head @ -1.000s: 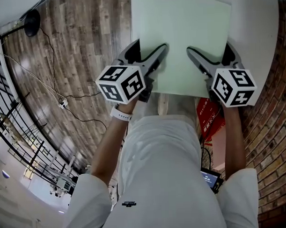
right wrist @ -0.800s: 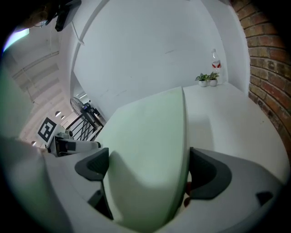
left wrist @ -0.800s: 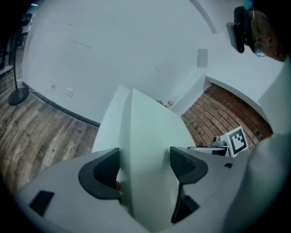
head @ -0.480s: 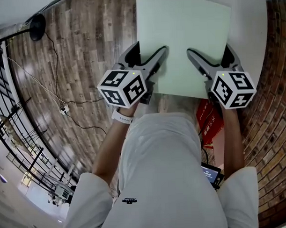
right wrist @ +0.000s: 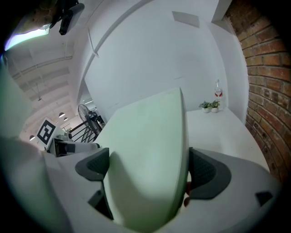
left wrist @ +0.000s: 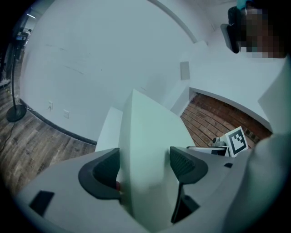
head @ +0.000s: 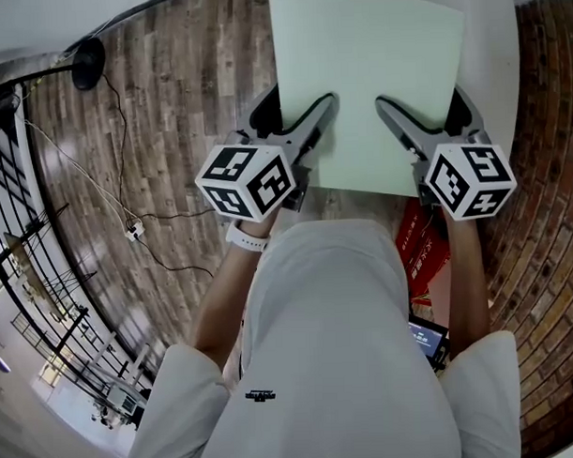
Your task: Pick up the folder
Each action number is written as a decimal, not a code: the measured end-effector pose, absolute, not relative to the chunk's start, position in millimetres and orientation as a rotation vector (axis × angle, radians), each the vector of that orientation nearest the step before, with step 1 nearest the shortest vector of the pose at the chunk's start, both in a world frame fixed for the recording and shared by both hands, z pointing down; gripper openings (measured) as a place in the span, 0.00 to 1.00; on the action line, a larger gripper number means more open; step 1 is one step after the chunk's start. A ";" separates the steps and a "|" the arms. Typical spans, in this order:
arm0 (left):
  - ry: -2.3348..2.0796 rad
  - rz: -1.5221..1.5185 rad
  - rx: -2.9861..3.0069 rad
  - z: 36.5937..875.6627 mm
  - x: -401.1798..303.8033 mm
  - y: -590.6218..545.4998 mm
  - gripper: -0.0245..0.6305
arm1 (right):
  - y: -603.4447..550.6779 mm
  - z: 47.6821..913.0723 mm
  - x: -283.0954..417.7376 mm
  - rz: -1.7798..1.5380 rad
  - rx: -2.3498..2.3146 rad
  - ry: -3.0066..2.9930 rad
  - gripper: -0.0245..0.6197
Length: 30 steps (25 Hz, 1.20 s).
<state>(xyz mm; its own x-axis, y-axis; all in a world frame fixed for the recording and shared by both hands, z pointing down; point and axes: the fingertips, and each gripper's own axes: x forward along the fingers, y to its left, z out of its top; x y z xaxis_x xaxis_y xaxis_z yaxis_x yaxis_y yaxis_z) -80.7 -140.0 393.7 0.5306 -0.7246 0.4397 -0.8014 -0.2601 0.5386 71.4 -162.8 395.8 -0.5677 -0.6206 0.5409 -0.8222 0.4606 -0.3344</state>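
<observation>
A pale green folder [head: 370, 75] is held flat in front of the person, over the edge of a white table [head: 496, 56]. My left gripper [head: 296, 106] is shut on the folder's near left edge, one jaw above and one below. My right gripper [head: 421, 106] is shut on the near right edge the same way. In the left gripper view the folder [left wrist: 145, 145] runs edge-on between the dark pads of my left gripper [left wrist: 143, 166]. The right gripper view shows the folder [right wrist: 150, 150] filling the gap in my right gripper [right wrist: 150, 170].
A brick wall [head: 549, 214] curves along the right. A red box [head: 423, 247] and a small screen [head: 426, 339] sit by the person's right leg. Cables [head: 127, 229] and a lamp base [head: 88, 61] lie on the wooden floor. Small plants and a bottle [right wrist: 217, 98] stand at the table's far end.
Both grippers stay clamped on the folder in nearly the same place. The floor and lamp base have drifted slightly in the head view.
</observation>
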 end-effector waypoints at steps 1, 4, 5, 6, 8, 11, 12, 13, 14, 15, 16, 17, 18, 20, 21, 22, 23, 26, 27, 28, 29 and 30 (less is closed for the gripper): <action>-1.240 0.126 2.039 387.1 -80.2 -138.7 0.58 | -161.8 388.9 71.9 0.810 1.226 -2.380 0.88; -1.254 0.106 2.064 373.6 -78.1 -133.2 0.58 | -156.9 374.5 74.1 0.776 1.239 -2.407 0.88; -1.258 0.099 2.073 370.7 -77.6 -131.2 0.58 | -155.0 371.4 74.7 0.765 1.245 -2.415 0.88; -1.262 0.094 2.082 367.2 -77.3 -129.9 0.58 | -153.8 367.9 75.2 0.755 1.250 -2.424 0.87; -1.268 0.082 2.101 357.0 -77.1 -129.9 0.58 | -153.7 357.5 75.7 0.734 1.260 -2.441 0.87; -1.279 0.064 2.130 338.8 -77.8 -129.5 0.58 | -153.4 339.2 75.4 0.705 1.274 -2.468 0.87; -1.283 0.059 2.140 333.9 -78.1 -127.8 0.58 | -151.6 334.4 75.2 0.697 1.279 -2.477 0.87; -1.287 0.054 2.149 329.4 -78.2 -125.9 0.58 | -149.7 330.0 75.2 0.688 1.284 -2.486 0.87; -1.291 0.048 2.159 324.8 -78.1 -124.3 0.58 | -148.0 325.6 75.5 0.679 1.289 -2.494 0.87; -1.295 0.042 2.170 319.9 -78.1 -122.9 0.58 | -146.6 320.8 75.7 0.668 1.294 -2.503 0.87; -1.299 0.035 2.180 314.5 -78.3 -121.5 0.58 | -145.2 315.4 75.5 0.657 1.299 -2.512 0.87; -1.304 0.028 2.190 308.8 -78.8 -120.1 0.58 | -143.9 309.6 75.0 0.644 1.303 -2.522 0.87; -1.308 0.020 2.200 302.8 -79.5 -118.8 0.58 | -142.8 303.4 74.4 0.629 1.306 -2.532 0.87; -1.315 0.003 2.222 290.7 -79.7 -117.0 0.58 | -140.9 290.7 74.1 0.598 1.313 -2.551 0.87; -1.318 -0.006 2.232 284.8 -79.4 -116.3 0.58 | -140.0 284.4 74.4 0.582 1.319 -2.560 0.87; -1.320 -0.015 2.243 279.1 -79.2 -115.5 0.58 | -139.0 278.3 74.6 0.568 1.324 -2.567 0.87; -1.323 -0.023 2.253 273.4 -79.5 -114.7 0.58 | -138.2 272.2 74.4 0.554 1.329 -2.575 0.87; -1.336 -0.049 2.285 255.3 -81.0 -111.8 0.58 | -135.2 254.0 73.1 0.513 1.341 -2.604 0.87; -1.342 -0.058 2.296 249.5 -81.2 -110.4 0.58 | -133.7 248.4 73.0 0.501 1.344 -2.614 0.87; -1.348 -0.066 2.306 243.8 -81.3 -109.0 0.58 | -132.2 243.0 73.0 0.489 1.347 -2.625 0.87; -1.355 -0.074 2.316 238.5 -81.5 -107.9 0.58 | -131.1 237.8 72.9 0.477 1.350 -2.635 0.87; -1.361 -0.083 2.326 233.4 -81.8 -107.4 0.58 | -130.5 232.7 72.7 0.465 1.353 -2.646 0.87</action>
